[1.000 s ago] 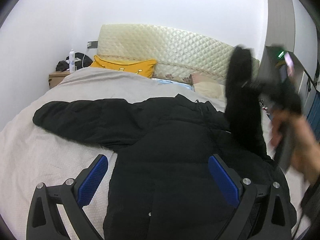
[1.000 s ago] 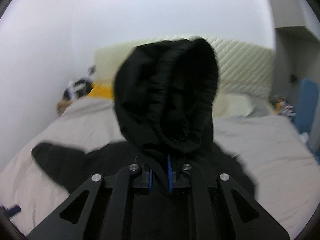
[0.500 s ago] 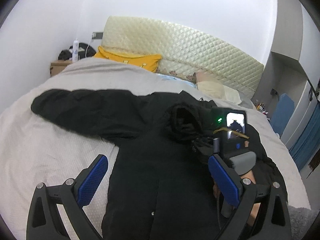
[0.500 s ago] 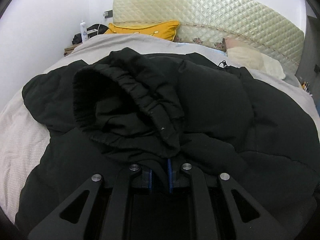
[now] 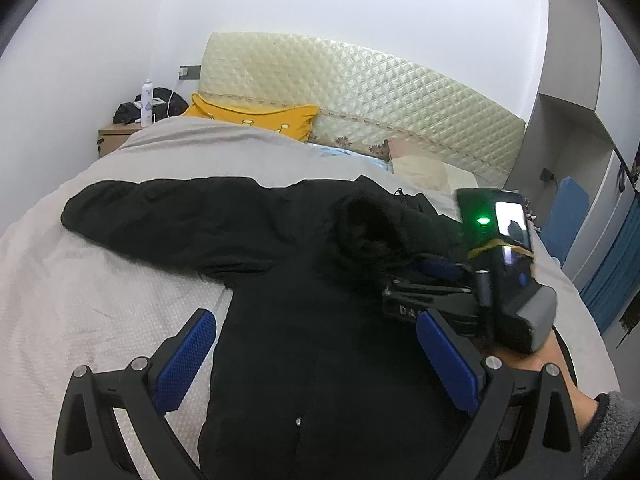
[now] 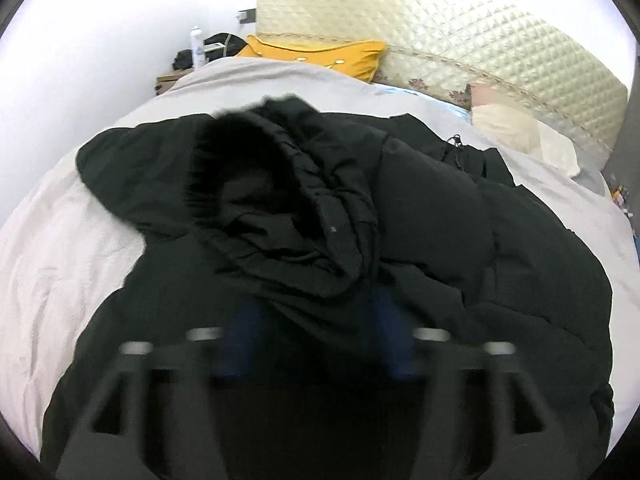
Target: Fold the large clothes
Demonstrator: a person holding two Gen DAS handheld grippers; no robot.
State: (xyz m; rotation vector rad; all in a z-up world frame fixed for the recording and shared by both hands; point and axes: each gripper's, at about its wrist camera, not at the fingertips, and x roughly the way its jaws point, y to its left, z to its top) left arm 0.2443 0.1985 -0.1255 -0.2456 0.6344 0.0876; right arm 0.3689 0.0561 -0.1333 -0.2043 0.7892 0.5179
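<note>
A large black padded jacket [image 5: 304, 320] lies on the bed, one sleeve [image 5: 160, 216] stretched out to the left. Its other sleeve cuff [image 5: 372, 236] lies folded across the jacket's body; it also shows in the right wrist view [image 6: 280, 216]. My left gripper [image 5: 316, 356] is open and empty above the jacket's lower body. My right gripper [image 6: 316, 344] is blurred, its blue pads spread apart just behind the cuff, open. It also shows in the left wrist view [image 5: 440, 276], low on the jacket.
The bed has a beige cover [image 5: 80, 304] and a quilted cream headboard [image 5: 360, 92]. A yellow pillow [image 5: 256, 120] and a pale pillow [image 5: 420, 168] lie at the head. A nightstand [image 5: 116, 136] with a spray bottle stands at the far left.
My right gripper carried the sleeve from up in the air down across the jacket's body, then opened and let it go. My left gripper stayed open, hardly moving.
</note>
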